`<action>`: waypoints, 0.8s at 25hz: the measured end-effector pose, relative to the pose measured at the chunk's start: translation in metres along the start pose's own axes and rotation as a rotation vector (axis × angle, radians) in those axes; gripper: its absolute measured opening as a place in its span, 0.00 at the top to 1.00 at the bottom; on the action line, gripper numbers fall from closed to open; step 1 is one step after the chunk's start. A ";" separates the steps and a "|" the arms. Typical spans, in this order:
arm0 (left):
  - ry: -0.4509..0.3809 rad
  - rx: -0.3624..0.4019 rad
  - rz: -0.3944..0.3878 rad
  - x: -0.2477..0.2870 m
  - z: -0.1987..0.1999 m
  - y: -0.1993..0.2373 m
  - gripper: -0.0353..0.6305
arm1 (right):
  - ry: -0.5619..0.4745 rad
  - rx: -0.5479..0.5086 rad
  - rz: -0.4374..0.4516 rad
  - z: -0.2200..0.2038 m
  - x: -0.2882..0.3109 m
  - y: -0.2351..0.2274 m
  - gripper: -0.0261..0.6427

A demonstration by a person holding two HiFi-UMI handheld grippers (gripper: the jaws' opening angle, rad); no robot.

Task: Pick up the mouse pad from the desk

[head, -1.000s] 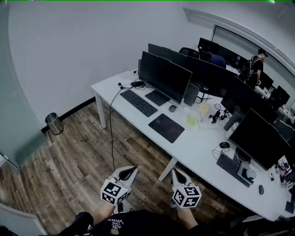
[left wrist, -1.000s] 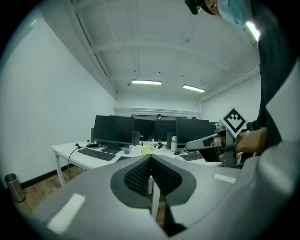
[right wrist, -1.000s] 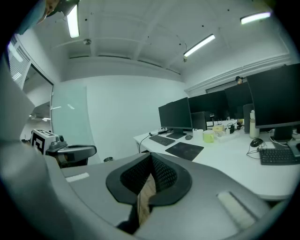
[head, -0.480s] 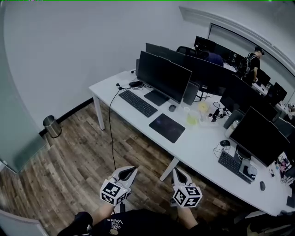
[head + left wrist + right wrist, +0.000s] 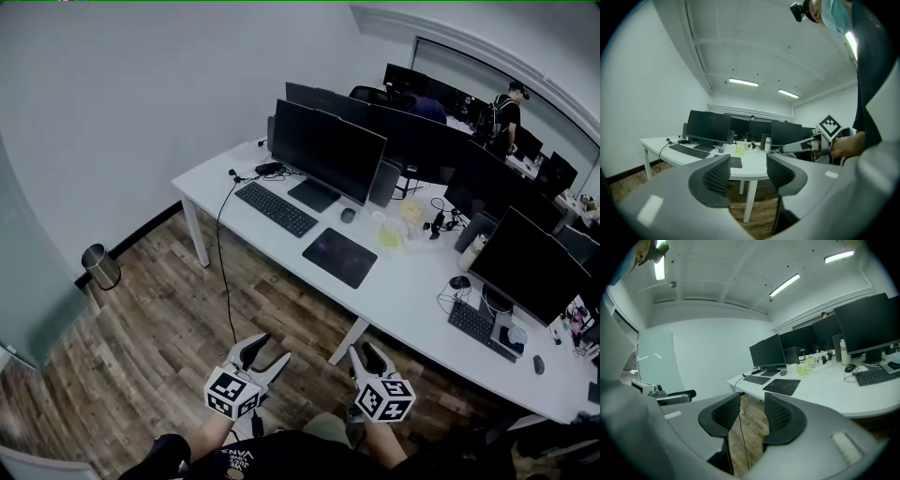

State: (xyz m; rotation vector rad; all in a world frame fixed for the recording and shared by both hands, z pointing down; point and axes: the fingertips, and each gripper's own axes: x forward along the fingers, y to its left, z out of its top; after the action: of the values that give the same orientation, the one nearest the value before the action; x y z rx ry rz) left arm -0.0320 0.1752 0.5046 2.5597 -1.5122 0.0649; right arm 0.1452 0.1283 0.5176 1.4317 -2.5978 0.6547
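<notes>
Approach step: mouse pad [image 5: 339,256] untouched on counter [image 5: 412,292], well apart from left claw [image 5: 267,349], right claw [image 5: 364,351]; both being opened, nothing held. Next: reach to pad edge needed.

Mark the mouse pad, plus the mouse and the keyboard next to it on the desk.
mouse pad [image 5: 339,257], head view, middle of its dark top.
mouse [image 5: 348,215], head view, top of its back.
keyboard [image 5: 276,208], head view, middle of the keys.

The desk [image 5: 403,291] runs off the head view's right edge; clutter [image 5: 392,236] beyond the mouse pad [image 5: 339,256] is unreadably small.
</notes>
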 end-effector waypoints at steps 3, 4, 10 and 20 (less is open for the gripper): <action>0.013 -0.026 -0.009 0.010 -0.006 0.005 0.60 | 0.036 0.009 -0.011 -0.008 0.006 -0.005 0.71; 0.019 -0.030 -0.011 0.015 -0.008 0.007 0.59 | 0.045 0.012 -0.016 -0.009 0.010 -0.008 0.71; 0.033 -0.047 0.023 0.048 -0.007 0.033 0.57 | 0.058 0.041 -0.031 0.002 0.044 -0.038 0.70; 0.027 -0.057 0.062 0.133 0.005 0.062 0.57 | 0.090 0.040 -0.029 0.032 0.107 -0.102 0.69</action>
State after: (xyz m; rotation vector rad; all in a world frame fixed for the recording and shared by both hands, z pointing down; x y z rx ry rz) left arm -0.0220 0.0302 0.5237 2.4588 -1.5602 0.0624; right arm 0.1740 -0.0164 0.5526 1.4139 -2.5052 0.7526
